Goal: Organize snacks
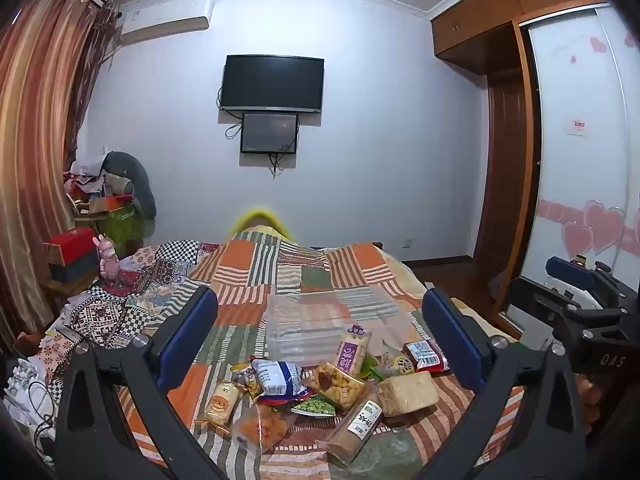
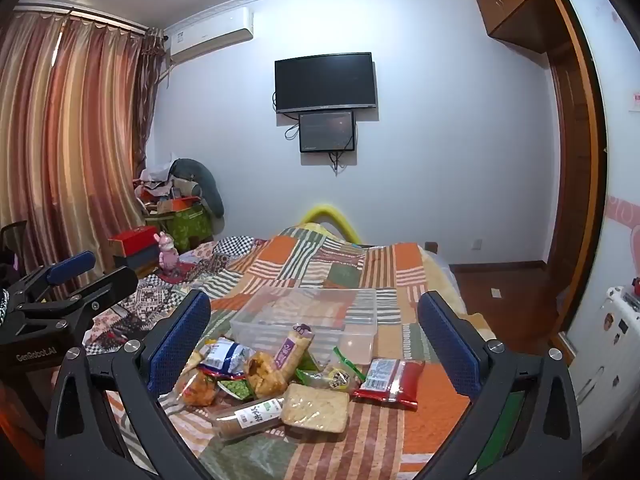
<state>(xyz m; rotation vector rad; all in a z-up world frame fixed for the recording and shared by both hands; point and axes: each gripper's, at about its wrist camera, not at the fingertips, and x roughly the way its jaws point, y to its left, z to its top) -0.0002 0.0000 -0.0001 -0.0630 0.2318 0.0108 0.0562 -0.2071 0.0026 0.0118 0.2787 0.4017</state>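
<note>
A pile of packaged snacks point(image 1: 320, 388) lies on the patchwork bedspread point(image 1: 280, 272), also in the right wrist view point(image 2: 288, 380). Among them are a red packet point(image 2: 390, 378), a pale square cracker pack point(image 2: 316, 406), a blue-white bag point(image 1: 278, 376) and a long brown bar point(image 1: 354, 428). A clear plastic bin point(image 1: 316, 320) sits just behind the pile, empty, also in the right wrist view point(image 2: 308, 320). My left gripper point(image 1: 320, 332) is open above the pile. My right gripper point(image 2: 316, 328) is open above the pile too. Neither holds anything.
A crumpled patterned quilt point(image 1: 120, 300) covers the bed's left side. Boxes and a pink toy point(image 1: 108, 256) stand by the curtain point(image 1: 40, 140). A wardrobe point(image 1: 580, 140) stands on the right, with bare wooden floor point(image 2: 504, 292) beside the bed.
</note>
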